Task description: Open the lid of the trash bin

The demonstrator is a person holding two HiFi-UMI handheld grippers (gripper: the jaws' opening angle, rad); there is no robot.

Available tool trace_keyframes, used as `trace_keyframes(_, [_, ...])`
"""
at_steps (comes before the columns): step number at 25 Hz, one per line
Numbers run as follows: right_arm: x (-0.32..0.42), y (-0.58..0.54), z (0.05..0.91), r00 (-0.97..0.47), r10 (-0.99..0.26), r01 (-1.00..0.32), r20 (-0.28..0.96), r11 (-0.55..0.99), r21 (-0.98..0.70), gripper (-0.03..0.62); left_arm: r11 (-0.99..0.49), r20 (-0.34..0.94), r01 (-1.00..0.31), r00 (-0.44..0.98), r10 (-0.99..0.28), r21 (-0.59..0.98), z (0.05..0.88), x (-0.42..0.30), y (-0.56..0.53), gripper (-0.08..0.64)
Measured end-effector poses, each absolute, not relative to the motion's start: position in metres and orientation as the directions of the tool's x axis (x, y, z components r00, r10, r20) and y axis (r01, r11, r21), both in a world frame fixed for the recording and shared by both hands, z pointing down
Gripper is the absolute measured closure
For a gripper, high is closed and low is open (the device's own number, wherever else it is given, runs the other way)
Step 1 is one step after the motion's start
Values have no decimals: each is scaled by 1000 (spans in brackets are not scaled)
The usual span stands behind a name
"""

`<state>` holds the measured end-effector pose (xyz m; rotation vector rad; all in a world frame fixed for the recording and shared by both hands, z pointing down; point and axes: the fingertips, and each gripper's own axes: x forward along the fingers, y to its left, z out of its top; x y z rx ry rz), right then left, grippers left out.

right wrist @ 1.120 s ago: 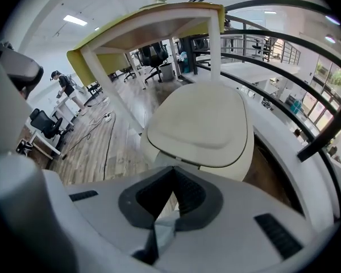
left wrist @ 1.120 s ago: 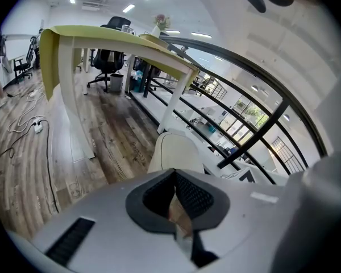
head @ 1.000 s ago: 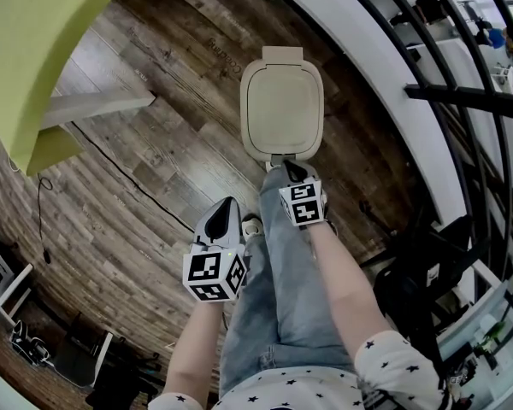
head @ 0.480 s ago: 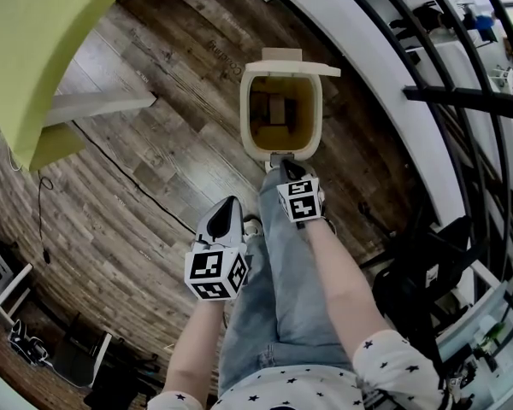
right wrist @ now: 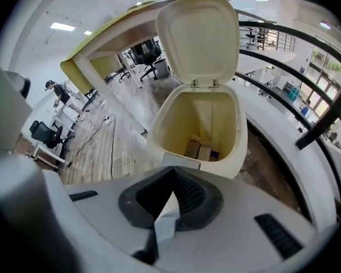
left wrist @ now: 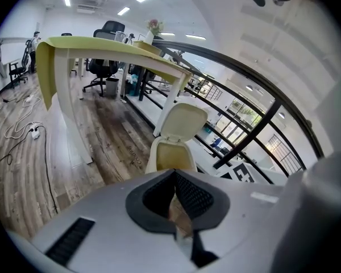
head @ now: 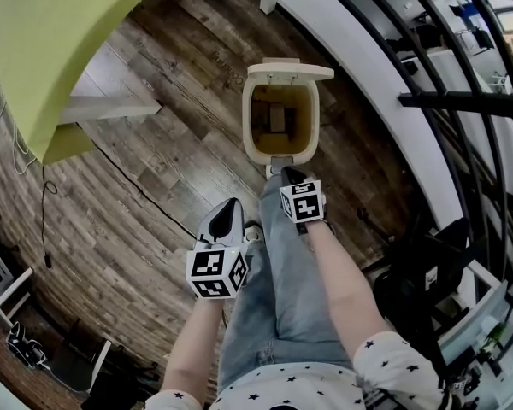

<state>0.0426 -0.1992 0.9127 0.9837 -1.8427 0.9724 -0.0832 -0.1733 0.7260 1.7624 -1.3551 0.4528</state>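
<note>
cream plastic trash bin [head: 249, 126] stands on the dark wood-plank floor [head: 154, 169], just beside the white base of a black metal railing [head: 462, 101]. its cream hinged lid [head: 291, 71] is swung up and stands upright at the far rim, so the yellowed inside shows, with a few small brown boxes [right wrist: 198, 149] at the bottom. the right gripper [head: 285, 174] points at the bin's near rim, its jaws clenched together with nothing between them; whether the tips touch the rim cannot be told. the left gripper [head: 229, 207] hangs well back over the floor, beside the person's blue jeans [head: 274, 297], likewise pressed closed and empty. a yellow-green table [head: 51, 32] stands to the left.
</note>
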Motion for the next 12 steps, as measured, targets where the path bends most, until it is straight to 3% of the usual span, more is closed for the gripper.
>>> trace_keyframes(12, [31,-173,835,-425,-354,-876,833,393,-279,598,-87,693,-919,350,-631,385,684,-81,-153,548])
